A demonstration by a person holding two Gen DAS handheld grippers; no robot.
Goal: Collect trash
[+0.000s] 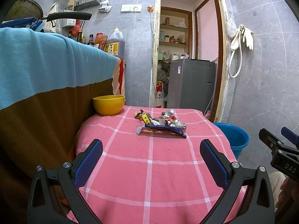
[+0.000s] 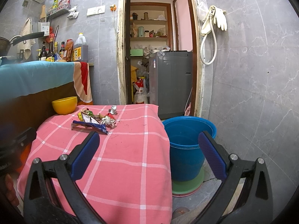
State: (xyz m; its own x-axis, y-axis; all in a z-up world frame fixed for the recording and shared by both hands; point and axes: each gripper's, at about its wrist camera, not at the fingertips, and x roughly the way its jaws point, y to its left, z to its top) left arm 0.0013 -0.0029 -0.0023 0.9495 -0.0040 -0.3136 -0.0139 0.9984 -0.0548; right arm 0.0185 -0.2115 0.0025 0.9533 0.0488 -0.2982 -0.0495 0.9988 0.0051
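Covering the bench (image 1: 149,168) is a pink checked cloth; a blue bucket (image 2: 186,149) stands on the floor just beside its right edge. Near the far end, a yellow bowl (image 1: 108,105) sits left of the trash (image 1: 160,124). Left gripper (image 1: 151,160) and right gripper (image 2: 148,153) both hover spread wide, empty, well short of the trash.

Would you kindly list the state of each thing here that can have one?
left tool: open, holding nothing, above the cloth.
right tool: open, holding nothing.
trash pile: loose on the pink checked cloth, not yet collected.
blue wrapper: lying flat, nearest the tools.
yellow bowl: upright; contents hidden.
blue bucket: upright on the floor beside the table, no trash visible inside.
doorway: open.
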